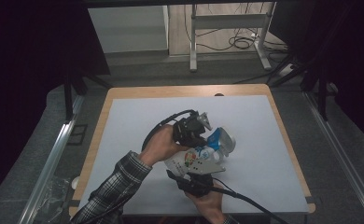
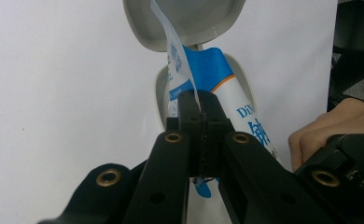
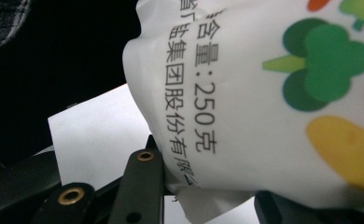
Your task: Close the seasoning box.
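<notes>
High view: one white pouch [image 1: 195, 157] above the table [image 1: 264, 140], between two grippers. Left gripper view: left gripper [image 2: 201, 116] pinches the pouch's torn edge; one grey container [image 2: 189, 18] is cut off. Right gripper view: right gripper [image 3: 208, 186] clasps the pouch's bottom, fingertips hidden

The white pouch [image 3: 264, 107] carries black print reading "含量:250克" and "集团股份有限公", and "DiN" beside its blue band.
</notes>
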A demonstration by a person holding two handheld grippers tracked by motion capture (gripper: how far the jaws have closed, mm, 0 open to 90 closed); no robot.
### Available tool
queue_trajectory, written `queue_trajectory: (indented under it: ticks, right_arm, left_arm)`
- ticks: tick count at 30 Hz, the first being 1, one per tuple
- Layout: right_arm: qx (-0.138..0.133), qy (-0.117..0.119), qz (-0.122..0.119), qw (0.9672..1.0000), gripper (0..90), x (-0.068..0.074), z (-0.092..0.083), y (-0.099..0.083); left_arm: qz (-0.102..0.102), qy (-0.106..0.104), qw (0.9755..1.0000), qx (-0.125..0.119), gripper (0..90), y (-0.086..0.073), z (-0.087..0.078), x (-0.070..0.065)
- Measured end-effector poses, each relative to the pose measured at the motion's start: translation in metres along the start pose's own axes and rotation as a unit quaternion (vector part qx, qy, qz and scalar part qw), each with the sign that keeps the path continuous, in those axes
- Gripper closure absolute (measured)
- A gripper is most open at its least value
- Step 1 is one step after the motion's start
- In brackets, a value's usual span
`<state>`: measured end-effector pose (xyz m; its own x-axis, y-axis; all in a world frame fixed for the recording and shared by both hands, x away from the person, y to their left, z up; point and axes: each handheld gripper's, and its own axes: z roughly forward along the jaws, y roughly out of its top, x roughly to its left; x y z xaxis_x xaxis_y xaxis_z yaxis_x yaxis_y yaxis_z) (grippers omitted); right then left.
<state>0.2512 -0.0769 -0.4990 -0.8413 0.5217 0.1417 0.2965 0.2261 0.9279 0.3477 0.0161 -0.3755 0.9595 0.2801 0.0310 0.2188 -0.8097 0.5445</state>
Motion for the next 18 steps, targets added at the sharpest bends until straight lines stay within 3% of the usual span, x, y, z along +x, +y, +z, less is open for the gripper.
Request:
queue_trajectory:
  ticks: [18]
  right_arm:
    - [-0.003,0.002,0.002,1.0000,70.5,0.0008,-0.0006,0.0019]
  left_arm:
    - [-0.003,-0.002,1.0000,0.001,90.0,-0.0009,0.0020,0.0009]
